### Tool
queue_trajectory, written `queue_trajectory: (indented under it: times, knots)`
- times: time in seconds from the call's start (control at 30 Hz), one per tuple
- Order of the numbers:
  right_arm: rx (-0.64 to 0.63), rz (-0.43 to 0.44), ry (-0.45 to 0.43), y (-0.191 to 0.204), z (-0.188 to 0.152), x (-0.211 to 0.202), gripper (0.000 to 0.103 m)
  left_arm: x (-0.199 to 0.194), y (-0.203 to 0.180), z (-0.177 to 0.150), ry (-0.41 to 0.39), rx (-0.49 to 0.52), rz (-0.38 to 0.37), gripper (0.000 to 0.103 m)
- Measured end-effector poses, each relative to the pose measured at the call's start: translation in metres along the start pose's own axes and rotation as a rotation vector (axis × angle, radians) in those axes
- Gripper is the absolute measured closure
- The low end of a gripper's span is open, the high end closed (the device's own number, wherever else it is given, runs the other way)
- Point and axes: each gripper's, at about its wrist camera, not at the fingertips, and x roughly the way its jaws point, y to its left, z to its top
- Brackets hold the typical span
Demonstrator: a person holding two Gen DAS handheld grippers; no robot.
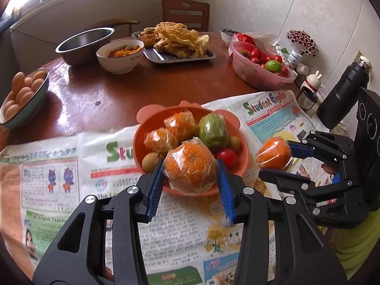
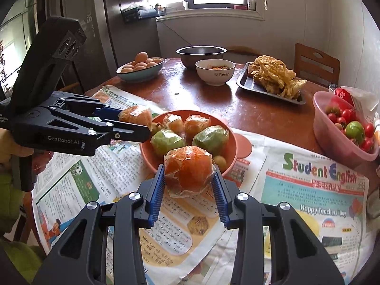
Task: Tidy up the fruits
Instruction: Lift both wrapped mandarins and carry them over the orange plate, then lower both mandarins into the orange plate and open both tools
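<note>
My left gripper [image 1: 192, 171] pinches a plastic-wrapped orange [image 1: 191, 168] over the near rim of the orange bowl [image 1: 152, 128]. My right gripper [image 2: 188, 175] clamps a second wrapped orange [image 2: 187, 169] just beside that bowl, above the newspaper [image 2: 308, 201]. More wrapped fruit sits in the bowl.
</note>
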Motion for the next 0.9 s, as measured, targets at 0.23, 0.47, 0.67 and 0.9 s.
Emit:
queue_trajectory:
  times: [0.23, 0.47, 0.67, 0.9]
  knots:
    - [0.003, 0.001, 0.003, -0.005, 0.005, 0.007, 0.066, 0.016, -0.004, 0.016, 0.009, 0.009, -0.019, 0.068]
    - [0.010, 0.002, 0.018, -0.009, 0.003, 0.014, 0.066, 0.035, -0.003, 0.025, 0.029, 0.009, -0.027, 0.068]
    - [0.012, 0.010, 0.029, -0.009, 0.001, 0.021, 0.066, 0.046, 0.000, 0.030, 0.040, 0.002, -0.031, 0.068]
    - [-0.005, 0.039, 0.047, -0.001, 0.000, 0.031, 0.066, 0.053, 0.001, 0.032, 0.047, -0.003, -0.040, 0.068]
